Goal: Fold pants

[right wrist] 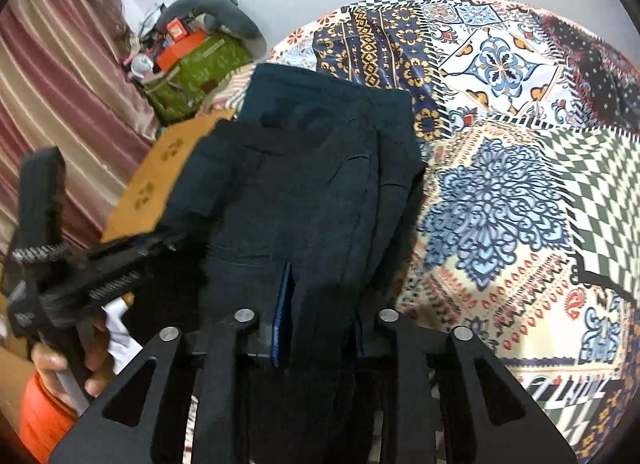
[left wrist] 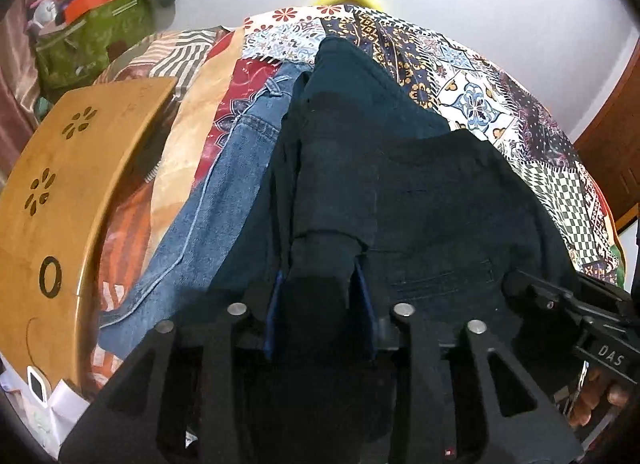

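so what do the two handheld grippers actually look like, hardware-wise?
Both are matte black. The left gripper and right gripper each have blue finger pads, angular black linkage arms with triangular cutouts, and round silver pivot pins. Seen from the left wrist, the right unit's body carries white "DAS" lettering. Bare fingers grip the handles; no sleeves or cables are visible.

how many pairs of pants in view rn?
2: dark pants gripped by both grippers, left gripper and right gripper; blue jeans lying left beside them. More may be hidden underneath.
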Motion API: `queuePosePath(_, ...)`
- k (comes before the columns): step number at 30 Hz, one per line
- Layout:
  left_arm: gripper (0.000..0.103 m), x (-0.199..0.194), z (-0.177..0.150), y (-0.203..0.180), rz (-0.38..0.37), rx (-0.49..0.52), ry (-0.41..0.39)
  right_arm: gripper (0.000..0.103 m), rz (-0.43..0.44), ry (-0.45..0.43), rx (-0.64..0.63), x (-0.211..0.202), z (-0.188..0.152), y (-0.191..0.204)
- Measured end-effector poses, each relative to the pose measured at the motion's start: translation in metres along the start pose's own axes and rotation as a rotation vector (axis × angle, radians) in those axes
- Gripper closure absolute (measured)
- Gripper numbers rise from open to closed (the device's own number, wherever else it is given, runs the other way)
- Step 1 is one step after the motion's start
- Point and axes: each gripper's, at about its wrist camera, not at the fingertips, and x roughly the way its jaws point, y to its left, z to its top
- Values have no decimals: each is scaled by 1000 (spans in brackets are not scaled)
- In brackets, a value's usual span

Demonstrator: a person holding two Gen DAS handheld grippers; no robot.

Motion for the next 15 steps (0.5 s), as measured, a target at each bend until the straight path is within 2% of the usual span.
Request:
queuePosePath(6, 63, -29, -8, -13, 58, 41, 29, 73, -47, -29, -51, -35, -11, 5)
queuePosePath(11, 63, -97, -18, -24, 49, 58, -51, 73, -51, -161, -118, -102, -16, 18)
queuePosePath(15, 63, -175, -28, -39, 5, 65, -168, 73, -43, -312, -187, -178, -25, 43)
